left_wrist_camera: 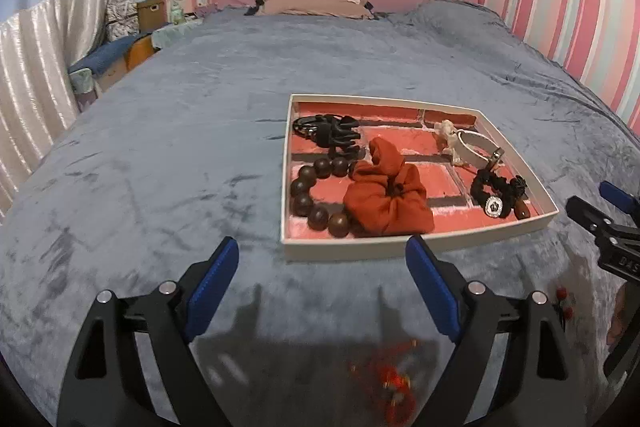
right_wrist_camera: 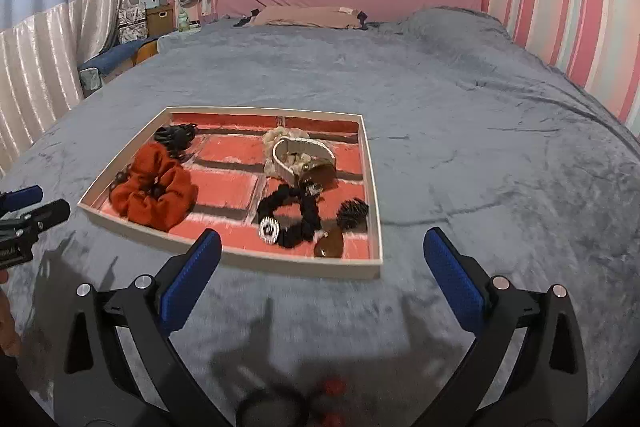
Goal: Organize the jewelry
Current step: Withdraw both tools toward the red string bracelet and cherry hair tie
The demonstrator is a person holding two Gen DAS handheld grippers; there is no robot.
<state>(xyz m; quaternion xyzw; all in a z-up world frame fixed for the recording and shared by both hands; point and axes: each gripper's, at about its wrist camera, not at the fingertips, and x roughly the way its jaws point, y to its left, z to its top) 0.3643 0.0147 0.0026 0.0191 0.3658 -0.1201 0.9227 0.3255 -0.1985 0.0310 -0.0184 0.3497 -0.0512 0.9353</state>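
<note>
- left wrist view: we see our left gripper (left_wrist_camera: 322, 263) with jaws spread wide and empty over the grey bedspread (left_wrist_camera: 160, 147); the tray (left_wrist_camera: 400, 249) lies just beyond, holding a rust scrunchie (left_wrist_camera: 386, 203) and wooden bead bracelet (left_wrist_camera: 316, 195).
- right wrist view: our right gripper (right_wrist_camera: 322, 255) is likewise wide apart, holding nothing, near the tray's (right_wrist_camera: 280, 265) near edge; a black scrunchie (right_wrist_camera: 296, 215) lies inside.

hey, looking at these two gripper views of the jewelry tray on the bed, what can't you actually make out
- Red beaded item on the blanket: blurred in the left wrist view; cut off by the bottom edge in the right wrist view.
- Wooden bead bracelet: partly covered by the orange scrunchie; nearly hidden behind it in the right wrist view.
- Right gripper: cut off at the left view's right edge.
</note>
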